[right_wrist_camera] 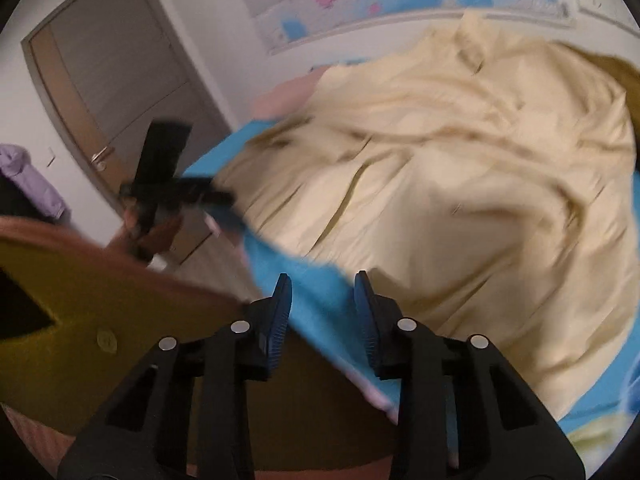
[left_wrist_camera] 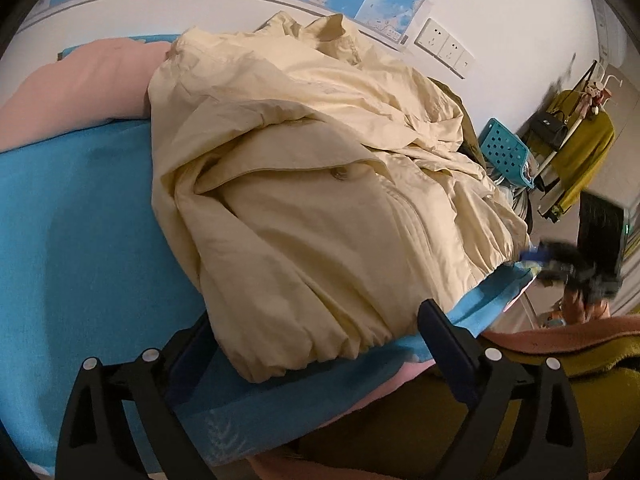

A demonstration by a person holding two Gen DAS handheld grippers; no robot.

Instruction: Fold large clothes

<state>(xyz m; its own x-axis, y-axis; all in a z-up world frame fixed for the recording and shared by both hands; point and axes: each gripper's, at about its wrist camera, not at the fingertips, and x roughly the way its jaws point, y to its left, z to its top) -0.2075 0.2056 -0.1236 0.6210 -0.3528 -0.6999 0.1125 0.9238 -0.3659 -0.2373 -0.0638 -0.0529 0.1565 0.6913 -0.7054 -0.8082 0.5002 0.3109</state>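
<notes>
A cream jacket (left_wrist_camera: 320, 184) lies folded in a bundle on the blue bed sheet (left_wrist_camera: 80, 220). In the left wrist view my left gripper (left_wrist_camera: 316, 336) stands wide open at the jacket's near hem. The hem lies between its fingers (left_wrist_camera: 444, 332) and neither pad presses on it. My right gripper (left_wrist_camera: 560, 260) shows blurred at the jacket's right edge. In the right wrist view the jacket (right_wrist_camera: 460, 184) is blurred. The right gripper (right_wrist_camera: 323, 286) stands partly open over the sheet's edge (right_wrist_camera: 316, 280), just short of the jacket, with nothing between its pads. The left gripper (right_wrist_camera: 180, 188) shows at the far left.
A pink pillow (left_wrist_camera: 80, 80) lies beyond the jacket at the back left. A teal perforated basket (left_wrist_camera: 506, 152) and a coat rack with a mustard garment (left_wrist_camera: 584, 152) stand to the right. Maps and sockets (left_wrist_camera: 444, 46) are on the wall. A door (right_wrist_camera: 120, 92) is at the left.
</notes>
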